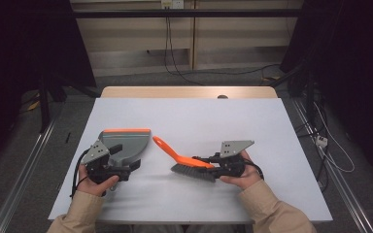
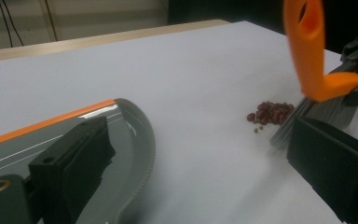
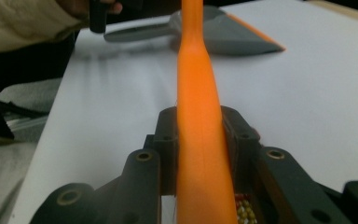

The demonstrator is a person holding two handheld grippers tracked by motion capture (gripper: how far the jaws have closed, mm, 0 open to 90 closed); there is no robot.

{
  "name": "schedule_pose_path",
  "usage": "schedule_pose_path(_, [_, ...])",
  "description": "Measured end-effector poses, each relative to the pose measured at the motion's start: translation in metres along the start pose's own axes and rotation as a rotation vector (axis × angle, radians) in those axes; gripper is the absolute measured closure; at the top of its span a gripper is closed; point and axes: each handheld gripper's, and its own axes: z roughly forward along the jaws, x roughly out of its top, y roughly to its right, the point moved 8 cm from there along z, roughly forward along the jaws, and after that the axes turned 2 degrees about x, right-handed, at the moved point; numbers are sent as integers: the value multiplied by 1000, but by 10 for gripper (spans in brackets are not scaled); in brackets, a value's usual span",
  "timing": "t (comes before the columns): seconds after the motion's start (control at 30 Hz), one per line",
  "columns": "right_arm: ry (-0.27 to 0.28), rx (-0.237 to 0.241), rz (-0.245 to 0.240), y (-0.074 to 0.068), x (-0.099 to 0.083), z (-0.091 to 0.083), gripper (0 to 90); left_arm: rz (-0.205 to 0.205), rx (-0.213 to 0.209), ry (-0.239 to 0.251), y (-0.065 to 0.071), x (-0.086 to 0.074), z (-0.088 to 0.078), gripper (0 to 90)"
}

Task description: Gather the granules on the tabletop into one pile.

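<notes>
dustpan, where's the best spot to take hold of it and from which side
Grip the dustpan by its grey handle stub at the near end, coming from the person's side. The pan lies flat with its orange lip pointing away, so the handle is the narrow part that fits tongs; the left gripper sits there.

Orange-handled brush (image 1: 184, 161) tilts bristles-down on the white table beside small red beans (image 2: 270, 113); grey dustpan (image 1: 126, 143), orange-edged, lies flat nearby.

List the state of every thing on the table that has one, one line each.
Dustpan: flat on the table, empty, handle in the left tool.
Brush: clamped in the right tool, bristles down on the table.
Beans: loose little pile beside the bristles, not yet in the dustpan.
</notes>
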Motion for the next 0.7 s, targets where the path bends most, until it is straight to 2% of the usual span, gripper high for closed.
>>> schedule_pose_path(0.1, [9, 14, -10, 4, 0, 2, 712, -1, 4, 0, -2, 0, -1, 63])
schedule_pose_path(0.2, [-7, 9, -38, 11, 1, 5, 712, -2, 4, -1, -2, 0, -1, 63])
schedule_pose_path(0.5, [9, 10, -59, 27, 9, 13, 712, -5, 3, 1, -2, 1, 0, 63])
schedule_pose_path(0.6, [34, 20, -34, 27, 13, 15, 712, -8, 2, 4, -2, 1, 0, 63])
schedule_pose_path(0.7, [54, 2, -4, 25, 18, 12, 712, -1, 4, 0, -2, 0, -1, 63])
